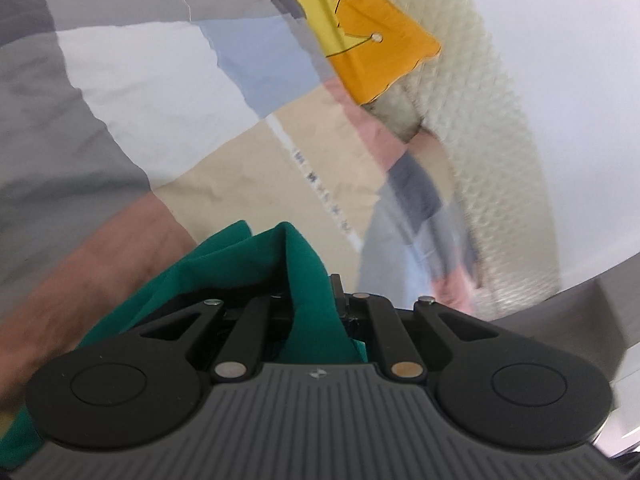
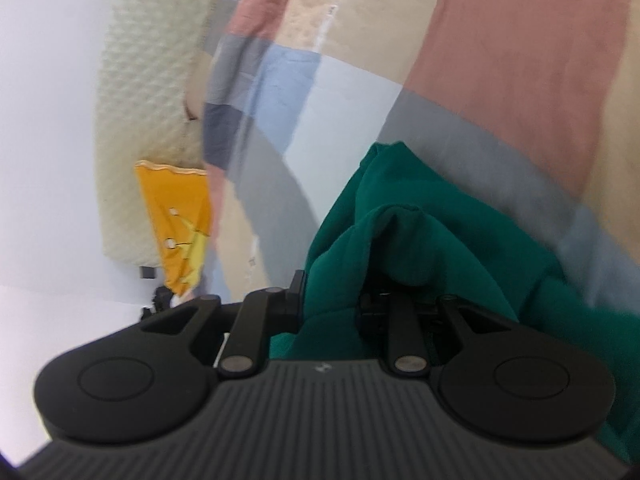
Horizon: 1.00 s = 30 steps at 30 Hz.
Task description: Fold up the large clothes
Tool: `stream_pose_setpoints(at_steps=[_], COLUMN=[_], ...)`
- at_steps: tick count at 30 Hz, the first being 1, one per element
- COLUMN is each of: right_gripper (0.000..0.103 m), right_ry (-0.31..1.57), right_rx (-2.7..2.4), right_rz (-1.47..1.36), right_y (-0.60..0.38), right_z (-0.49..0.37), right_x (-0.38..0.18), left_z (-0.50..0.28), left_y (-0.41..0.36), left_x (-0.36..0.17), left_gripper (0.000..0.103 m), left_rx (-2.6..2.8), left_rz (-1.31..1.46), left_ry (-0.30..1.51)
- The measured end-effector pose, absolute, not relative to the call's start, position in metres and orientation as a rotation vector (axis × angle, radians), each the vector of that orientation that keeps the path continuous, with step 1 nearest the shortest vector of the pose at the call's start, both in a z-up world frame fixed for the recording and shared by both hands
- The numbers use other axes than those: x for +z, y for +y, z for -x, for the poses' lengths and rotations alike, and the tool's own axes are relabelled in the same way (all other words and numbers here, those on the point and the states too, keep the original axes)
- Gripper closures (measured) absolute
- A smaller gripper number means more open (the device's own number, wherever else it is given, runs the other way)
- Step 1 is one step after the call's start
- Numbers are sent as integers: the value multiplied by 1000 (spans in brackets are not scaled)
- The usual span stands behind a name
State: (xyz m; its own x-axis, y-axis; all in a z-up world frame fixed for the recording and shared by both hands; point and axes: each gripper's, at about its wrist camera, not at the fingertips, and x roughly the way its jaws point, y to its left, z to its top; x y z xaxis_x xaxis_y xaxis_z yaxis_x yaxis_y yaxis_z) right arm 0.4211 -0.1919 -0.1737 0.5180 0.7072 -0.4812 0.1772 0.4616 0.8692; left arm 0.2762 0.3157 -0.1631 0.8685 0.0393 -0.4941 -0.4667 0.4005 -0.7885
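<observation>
One green garment [image 1: 256,264], two grippers, left [image 1: 316,304] and right [image 2: 332,300], each clamped on its cloth (one orange cushion [image 1: 368,40] behind).

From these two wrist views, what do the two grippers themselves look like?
Both look alike. The left gripper and the right gripper are matte black, each with a dark grey ribbed base plate bearing a small logo, two round black discs at the sides, and slim black link arms pinned with silver rivets. No cables or sleeves are visible.
</observation>
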Motion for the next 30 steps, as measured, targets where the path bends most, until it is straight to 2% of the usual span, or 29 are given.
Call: stream_pose_setpoints(at_steps=[6, 11, 12, 13, 14, 15, 16, 17, 18, 19, 30], right_gripper=[78, 77, 76, 73, 72, 64, 47, 36, 19, 14, 14], right_ry=[1038, 1037, 1031, 1022, 1012, 998, 985, 967, 942, 919, 783], right_rx=[413, 433, 435, 441, 450, 462, 475, 505, 546, 582, 621], right_rz=[-1093, -1088, -1080, -1066, -1046, -1025, -1011, -993, -980, -977, -728], right_y=[-189, -193, -194, -194, -194, -194, -194, -193, -192, -192, -178], right_z=[-441, -435, -431, -429, -426, -422, -419, -415, -410, -406, -383], right_x=[-194, -189, -186, -183, -178, -172, -168, -162, -156, -152, -114], left_z=[-295, -291, -289, -287, -285, -283, -280, -278, -276, -274, -253], left_y=[322, 313, 311, 311, 310, 307, 303, 298, 292, 286, 221], left_x=[-185, -172, -168, -165, -161, -158, -152, -145, -139, -132, -107], left_gripper=[94, 92, 81, 56, 46, 38, 35, 34, 32, 31, 29], left_rx=[345, 309, 294, 259, 224, 182, 151, 141, 133, 118, 93], left_rz=[1069, 999, 1000, 1013, 1026, 1033, 1023, 1000, 974, 943, 628], left_ry=[491, 478, 482, 477, 468, 453, 442, 442, 446, 450, 468])
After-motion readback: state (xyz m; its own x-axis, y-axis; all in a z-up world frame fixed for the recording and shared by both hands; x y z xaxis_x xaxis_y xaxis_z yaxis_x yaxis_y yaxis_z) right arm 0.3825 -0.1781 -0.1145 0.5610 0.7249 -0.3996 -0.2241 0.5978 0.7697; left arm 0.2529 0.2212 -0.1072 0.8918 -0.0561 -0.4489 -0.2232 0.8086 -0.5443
